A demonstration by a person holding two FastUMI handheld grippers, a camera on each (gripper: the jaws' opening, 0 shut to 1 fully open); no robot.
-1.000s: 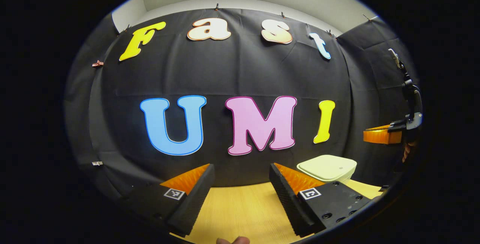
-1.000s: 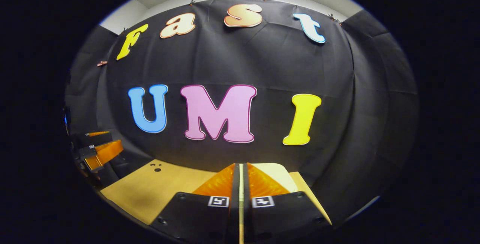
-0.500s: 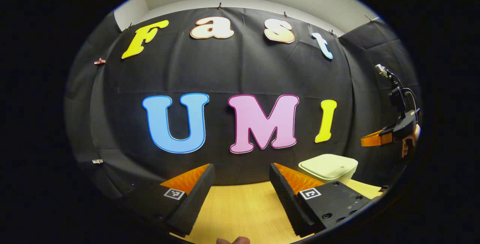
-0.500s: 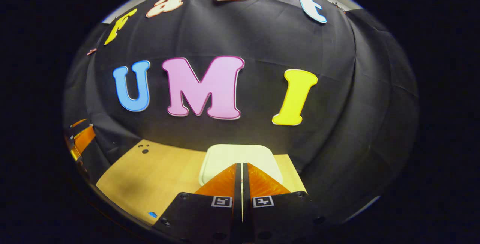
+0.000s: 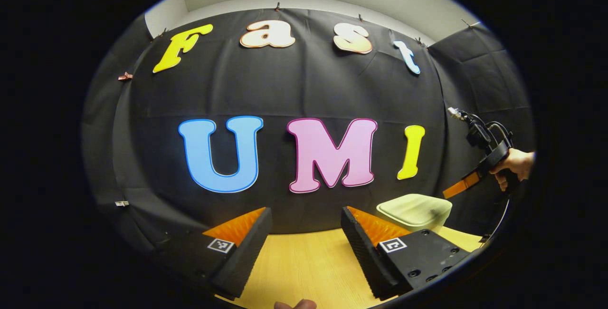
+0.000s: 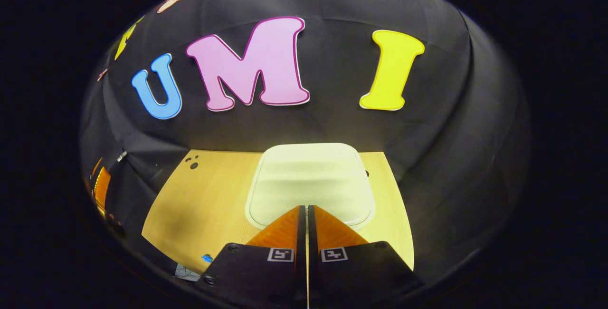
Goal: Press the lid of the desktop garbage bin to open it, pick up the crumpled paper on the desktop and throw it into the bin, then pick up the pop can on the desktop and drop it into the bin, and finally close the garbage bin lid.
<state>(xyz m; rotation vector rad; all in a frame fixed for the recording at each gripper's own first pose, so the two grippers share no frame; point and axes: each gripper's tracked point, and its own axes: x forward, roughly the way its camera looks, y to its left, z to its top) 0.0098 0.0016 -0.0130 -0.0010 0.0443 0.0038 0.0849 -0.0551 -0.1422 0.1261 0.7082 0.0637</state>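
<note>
R gripper (image 6: 304, 211) had its fingers pressed together w/ nothing between them, tips aimed down over the near edge of the bin lid (image 6: 311, 180). We couldn't tell from the right gripper view if the tips touched the lid or sat just above it. Lid was down and flat on the bin, pale cream, rounded-rectangle shape. In that view its long axis ran left-right across the frame, short axis running away toward the booth wall.

Bin sat on the wooden bench (image 6: 209, 195) near the back, close to the black cloth wall. A few small dark spots (image 6: 192, 162) marked the bench left of the bin, well apart from it. A small blue bit (image 6: 206, 257) lay at the bench's near edge, too small to ID.

L gripper (image 5: 304, 233) was wide open, holding nothing, fingers spread over bare bench. From the left gripper view we saw the bin (image 5: 414, 210) to the right, just behind the right-hand finger, which covered its lower left part. Farther right, the R gripper (image 5: 457, 189) hung tilted, tips pointing down-left toward the bin's right edge, w/ a hand (image 5: 515, 164) on its grip. Nothing stood between those tips and the lid. A fingertip (image 5: 294, 304) poked in at the bottom edge of that view.
</note>
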